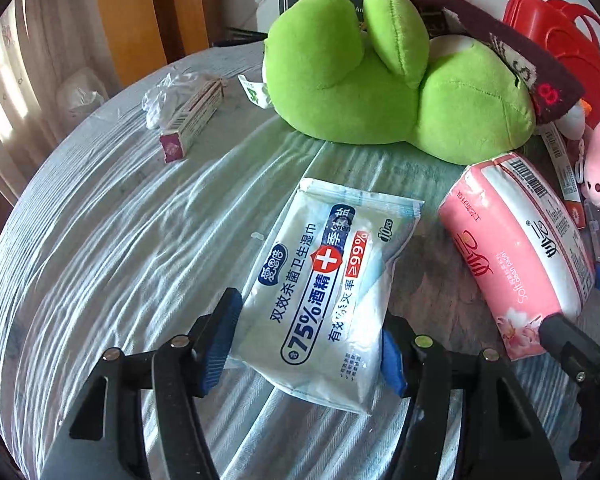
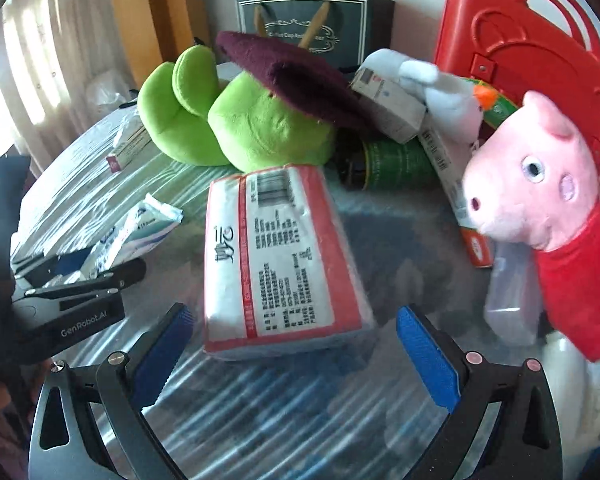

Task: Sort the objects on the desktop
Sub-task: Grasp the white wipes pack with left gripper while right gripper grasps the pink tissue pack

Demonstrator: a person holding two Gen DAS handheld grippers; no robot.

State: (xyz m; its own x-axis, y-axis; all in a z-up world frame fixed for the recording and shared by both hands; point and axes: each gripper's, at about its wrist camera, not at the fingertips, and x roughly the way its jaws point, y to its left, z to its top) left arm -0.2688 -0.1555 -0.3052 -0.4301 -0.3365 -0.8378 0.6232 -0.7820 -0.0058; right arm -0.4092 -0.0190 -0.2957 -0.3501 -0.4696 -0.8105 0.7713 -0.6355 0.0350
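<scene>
Altogether two plush toys (image 2: 236, 120), one wipes pack (image 1: 324, 284)

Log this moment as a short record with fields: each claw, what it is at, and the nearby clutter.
left claw: astride the wet wipes pack, pads at its sides
right claw: open, in front of the pink tissue pack
surface: striped cloth
behind: green plush, pig plush, red case
far left: small carton
</scene>
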